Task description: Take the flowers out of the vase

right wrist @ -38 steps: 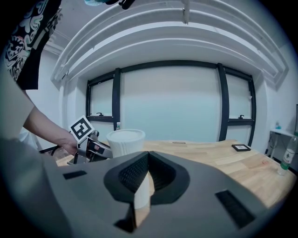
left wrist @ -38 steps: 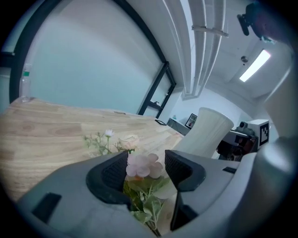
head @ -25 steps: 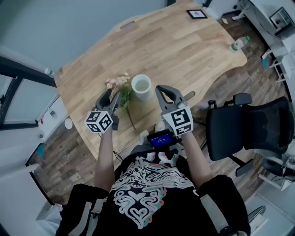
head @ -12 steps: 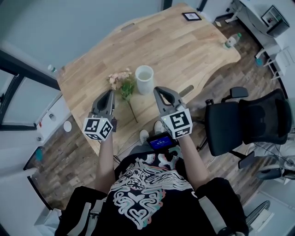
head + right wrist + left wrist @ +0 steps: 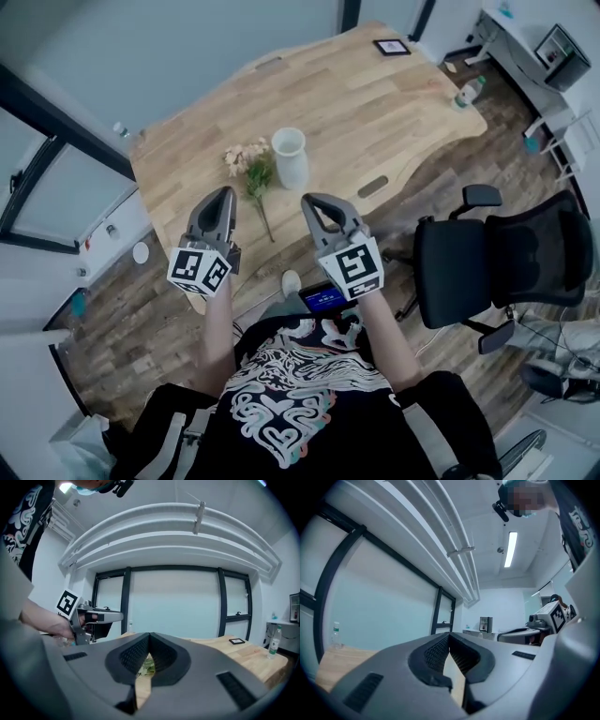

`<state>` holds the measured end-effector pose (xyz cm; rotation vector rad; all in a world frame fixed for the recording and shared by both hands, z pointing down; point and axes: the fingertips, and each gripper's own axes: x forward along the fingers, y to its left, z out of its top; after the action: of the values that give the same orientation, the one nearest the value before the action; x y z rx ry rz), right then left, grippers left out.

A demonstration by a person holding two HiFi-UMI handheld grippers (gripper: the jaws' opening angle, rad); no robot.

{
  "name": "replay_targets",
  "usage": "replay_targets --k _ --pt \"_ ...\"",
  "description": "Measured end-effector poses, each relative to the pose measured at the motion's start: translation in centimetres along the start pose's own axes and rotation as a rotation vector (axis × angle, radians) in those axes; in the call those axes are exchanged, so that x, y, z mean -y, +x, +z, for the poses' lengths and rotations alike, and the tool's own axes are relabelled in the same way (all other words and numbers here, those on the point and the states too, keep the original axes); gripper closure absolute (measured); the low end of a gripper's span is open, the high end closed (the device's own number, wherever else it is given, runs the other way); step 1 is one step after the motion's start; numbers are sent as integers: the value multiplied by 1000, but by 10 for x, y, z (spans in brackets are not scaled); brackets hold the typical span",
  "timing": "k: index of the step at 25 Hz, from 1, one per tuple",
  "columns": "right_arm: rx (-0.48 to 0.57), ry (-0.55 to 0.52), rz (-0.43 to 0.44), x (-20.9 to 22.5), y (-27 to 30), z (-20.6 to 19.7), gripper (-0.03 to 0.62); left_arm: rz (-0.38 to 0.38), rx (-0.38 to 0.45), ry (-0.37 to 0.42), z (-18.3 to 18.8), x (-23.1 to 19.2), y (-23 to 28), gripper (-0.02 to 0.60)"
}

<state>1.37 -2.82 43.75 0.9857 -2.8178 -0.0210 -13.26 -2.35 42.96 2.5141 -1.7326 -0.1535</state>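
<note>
Over the wooden table [image 5: 375, 112] in the head view, the white vase [image 5: 290, 157] stands upright near the middle. The flowers [image 5: 249, 166] are already out of it, lying flat on the wood just beside it at its 9 o'clock, pink heads toward 11 and the stem trailing toward 5. Both tools hang at the near edge, well apart from both: left gripper [image 5: 223, 191] at the flowers' 7 o'clock, right gripper [image 5: 308, 200] at the vase's 6 o'clock. A black office chair [image 5: 487, 272] sits off at 3 o'clock, and a small picture frame [image 5: 392, 47] lies at the far end of the table.

Left gripper view next: its jaws are pressed together with nothing pinched between them. Some table shows at 8 o'clock, and the right gripper's marker cube peeks in at 3.

Right gripper view: jaws closed on nothing here too. A scrap of green leaf shows through the notch behind the tips, down on the table. The left gripper sits at 9 o'clock and a bottle [image 5: 275, 642] at 3.
</note>
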Motion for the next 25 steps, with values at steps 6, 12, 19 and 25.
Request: replay_targets --k 6,12,19,25 --pt "45 69 53 -15 -60 0 589 5 -2 -20 0 66 -35 578" --pt "56 70 7 -11 -89 1 589 45 -19 11 1 92 -55 578" --pt "73 44 37 -29 -94 5 589 93 -51 48 1 89 -73 578" --pt "60 30 19 -44 -83 8 589 92 -59 56 -1 75 -84 578"
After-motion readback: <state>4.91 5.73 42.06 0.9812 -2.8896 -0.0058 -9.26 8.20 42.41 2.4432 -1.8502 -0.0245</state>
